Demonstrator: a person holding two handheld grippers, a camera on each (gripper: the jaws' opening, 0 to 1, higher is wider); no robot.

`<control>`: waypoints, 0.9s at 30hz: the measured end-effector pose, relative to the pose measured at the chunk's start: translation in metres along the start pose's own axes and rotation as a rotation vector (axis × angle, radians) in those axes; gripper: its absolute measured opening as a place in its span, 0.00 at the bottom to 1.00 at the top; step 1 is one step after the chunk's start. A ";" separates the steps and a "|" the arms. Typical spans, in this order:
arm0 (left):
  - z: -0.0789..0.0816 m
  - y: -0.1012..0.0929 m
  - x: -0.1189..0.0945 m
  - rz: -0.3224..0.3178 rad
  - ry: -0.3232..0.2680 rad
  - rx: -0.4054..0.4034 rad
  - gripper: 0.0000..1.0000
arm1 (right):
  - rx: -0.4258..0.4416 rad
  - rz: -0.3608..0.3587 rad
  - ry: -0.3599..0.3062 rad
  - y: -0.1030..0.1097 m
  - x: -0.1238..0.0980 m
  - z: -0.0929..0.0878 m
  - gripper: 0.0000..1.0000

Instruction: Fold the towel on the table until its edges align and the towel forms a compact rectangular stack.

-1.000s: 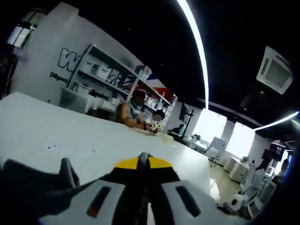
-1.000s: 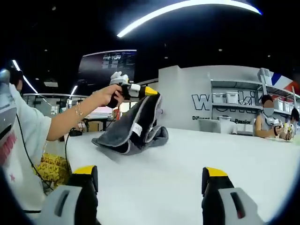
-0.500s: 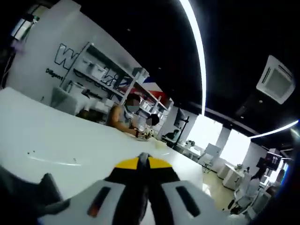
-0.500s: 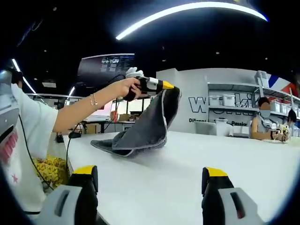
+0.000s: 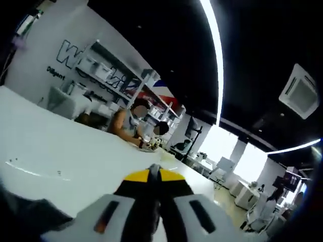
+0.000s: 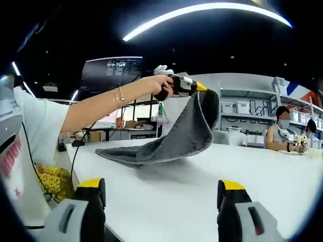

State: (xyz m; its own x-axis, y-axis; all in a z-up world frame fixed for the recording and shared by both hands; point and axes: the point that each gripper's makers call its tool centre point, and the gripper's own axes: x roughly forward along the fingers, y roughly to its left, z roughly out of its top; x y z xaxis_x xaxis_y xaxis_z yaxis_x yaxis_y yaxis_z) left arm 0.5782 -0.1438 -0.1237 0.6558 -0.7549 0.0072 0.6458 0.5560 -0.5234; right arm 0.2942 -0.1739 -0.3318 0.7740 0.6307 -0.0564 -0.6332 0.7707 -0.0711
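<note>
The grey towel [image 6: 171,141] hangs limp from the left gripper [image 6: 201,86], whose jaws are pinched tight on one corner, with the far end trailing on the white table [image 6: 202,196]. Soft and light (it sags at once), it is best gripped at corners. The right gripper [image 6: 160,194] waits nearby, jaws wide apart, holding nothing.

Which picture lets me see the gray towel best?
The right gripper view. There the gray towel shows almost whole: the left gripper pinches one corner high up, and the rest droops down onto the white table. In the left gripper view you just get a dark bit of the towel at the bottom left, beside the shut jaws.
</note>
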 end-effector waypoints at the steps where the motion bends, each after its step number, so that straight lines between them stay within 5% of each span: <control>1: -0.001 -0.001 0.002 -0.002 -0.003 -0.016 0.07 | 0.000 -0.001 0.001 0.000 -0.001 0.000 0.96; 9: -0.005 0.001 0.035 -0.020 -0.022 -0.162 0.07 | 0.012 -0.017 0.012 -0.002 -0.006 -0.006 0.96; 20: -0.021 -0.039 0.089 -0.138 0.001 -0.268 0.07 | 0.014 -0.044 0.027 -0.007 -0.013 -0.009 0.95; 25: -0.043 -0.035 0.097 -0.106 0.027 -0.151 0.07 | 0.019 -0.055 0.036 -0.009 -0.016 -0.013 0.95; 27: -0.052 -0.028 0.104 -0.102 0.041 -0.171 0.07 | 0.020 -0.062 0.039 -0.010 -0.018 -0.014 0.95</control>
State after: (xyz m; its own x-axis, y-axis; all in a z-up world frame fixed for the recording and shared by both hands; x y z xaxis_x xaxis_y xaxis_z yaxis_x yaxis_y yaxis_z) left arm 0.6080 -0.2557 -0.1523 0.5716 -0.8198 0.0352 0.6298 0.4109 -0.6591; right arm 0.2872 -0.1943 -0.3443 0.8107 0.5784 -0.0909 -0.5840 0.8099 -0.0553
